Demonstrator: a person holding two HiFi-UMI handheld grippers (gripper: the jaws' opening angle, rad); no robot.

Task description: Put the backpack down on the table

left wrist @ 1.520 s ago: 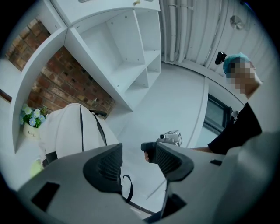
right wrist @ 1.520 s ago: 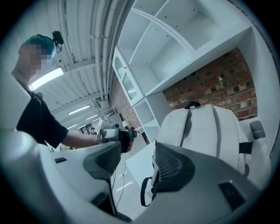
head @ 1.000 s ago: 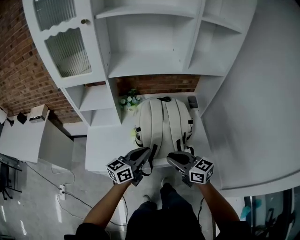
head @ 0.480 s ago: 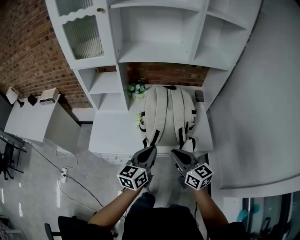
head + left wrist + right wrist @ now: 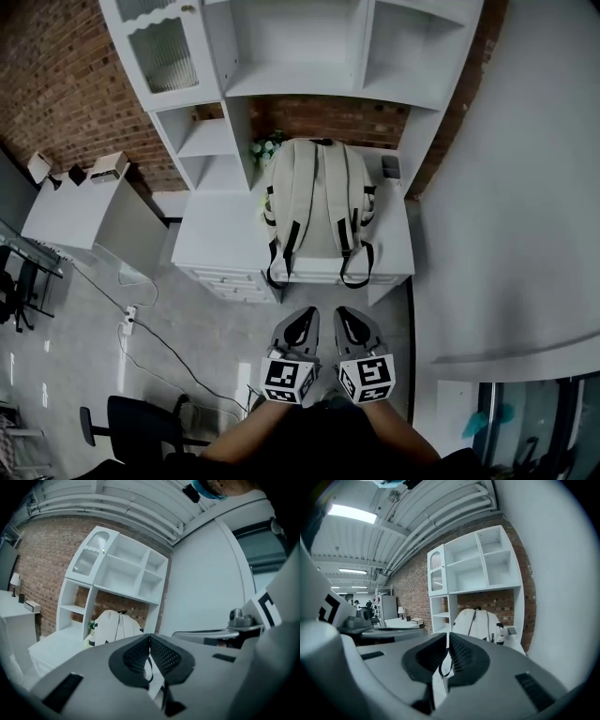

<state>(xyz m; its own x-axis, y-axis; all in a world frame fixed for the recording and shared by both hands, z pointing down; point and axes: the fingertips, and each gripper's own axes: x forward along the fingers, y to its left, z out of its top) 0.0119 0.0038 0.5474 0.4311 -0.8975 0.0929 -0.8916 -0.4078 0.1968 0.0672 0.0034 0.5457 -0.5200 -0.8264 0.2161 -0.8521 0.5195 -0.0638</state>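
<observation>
The cream backpack [image 5: 317, 202] stands on the white table [image 5: 216, 248] with its back panel and straps facing me, leaning toward the brick back wall. Its two black strap ends [image 5: 278, 272] hang over the table's front edge. My left gripper [image 5: 302, 317] and right gripper [image 5: 349, 317] hover side by side over the floor, well short of the table, both shut with nothing in them. In the left gripper view the shut left gripper [image 5: 150, 637] points toward the backpack [image 5: 117, 625]. The right gripper [image 5: 448, 637] likewise faces the backpack [image 5: 480, 623].
A white shelf unit [image 5: 300, 56] rises behind the table against a brick wall. Small flowers [image 5: 265, 148] and a dark box [image 5: 390, 167] flank the backpack. A second white desk [image 5: 84, 206] stands at left, a black chair [image 5: 141, 422] and a floor cable [image 5: 159, 337] lower left, a white wall at right.
Both grippers have drawn back from the backpack's straps at the table's front edge toward my body. They now hover close together over the floor. The backpack stays on the table.
</observation>
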